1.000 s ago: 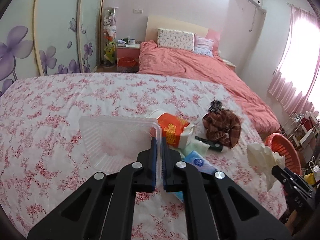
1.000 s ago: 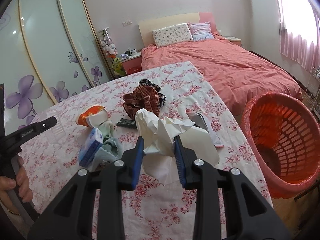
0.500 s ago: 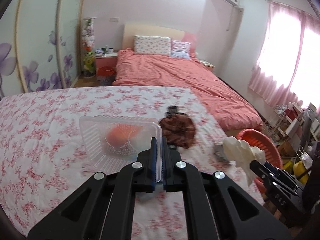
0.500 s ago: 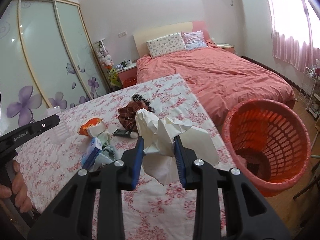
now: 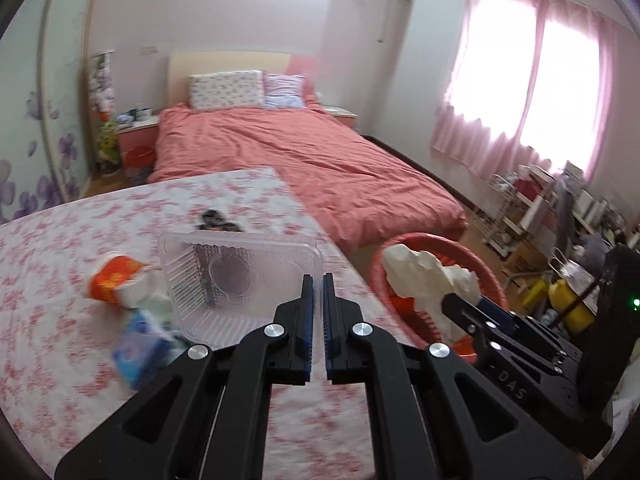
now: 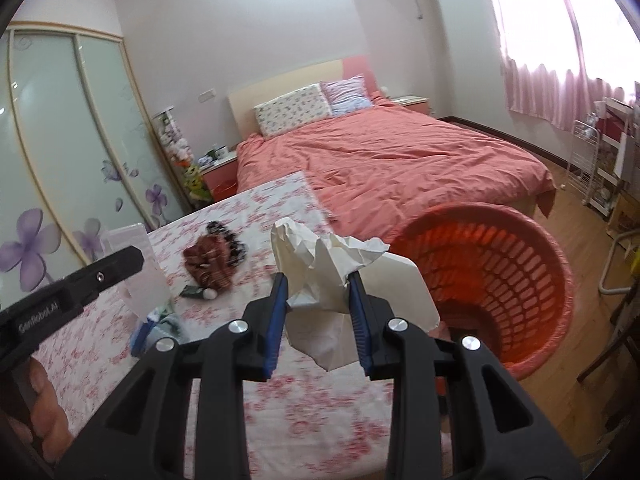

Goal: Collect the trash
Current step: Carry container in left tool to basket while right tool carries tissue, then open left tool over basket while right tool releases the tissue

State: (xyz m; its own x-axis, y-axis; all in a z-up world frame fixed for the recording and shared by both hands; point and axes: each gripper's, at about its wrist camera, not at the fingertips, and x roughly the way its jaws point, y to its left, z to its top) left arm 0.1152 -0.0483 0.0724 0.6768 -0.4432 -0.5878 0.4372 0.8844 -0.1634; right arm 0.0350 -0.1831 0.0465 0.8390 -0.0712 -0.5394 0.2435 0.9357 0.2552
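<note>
- The left tool (image 5: 316,312) has its pads pressed together on the near rim of a clear plastic tray (image 5: 240,280). The thin wall is pinched flat between them, and the tray hangs off the worktop (image 5: 60,240) with its open side turned toward the camera. Judging by that, a rim pinch is the only purchase such a wide, flimsy box offers.
- The right tool (image 6: 318,316) is half closed around a wad of crumpled white paper (image 6: 324,276). The pads stay apart because the bulk of the wad fills the gap. Loose folds stick out above and below the grip.
- The orange basket (image 6: 520,280) stands on the floor just off the worktop's right edge, below its surface. That likely makes dropping things in easy once they pass the edge.
- In the left wrist view the paper sits in front of the basket's rim, apparently at or over its mouth. The right wrist view shows the wad beside the rim, so I cannot tell exactly how far over it is.
- Still lying on the flowered cloth, toward the worktop's right edge: an orange-and-white cup (image 5: 116,284), a blue packet (image 5: 136,348), a brown checked cloth bundle (image 6: 212,260) and a small dark item (image 6: 192,291).
- Both tools carry a load at once, probably to make one trip to the basket. Releasing the paper looks like the step in hand, the tray after.
</note>
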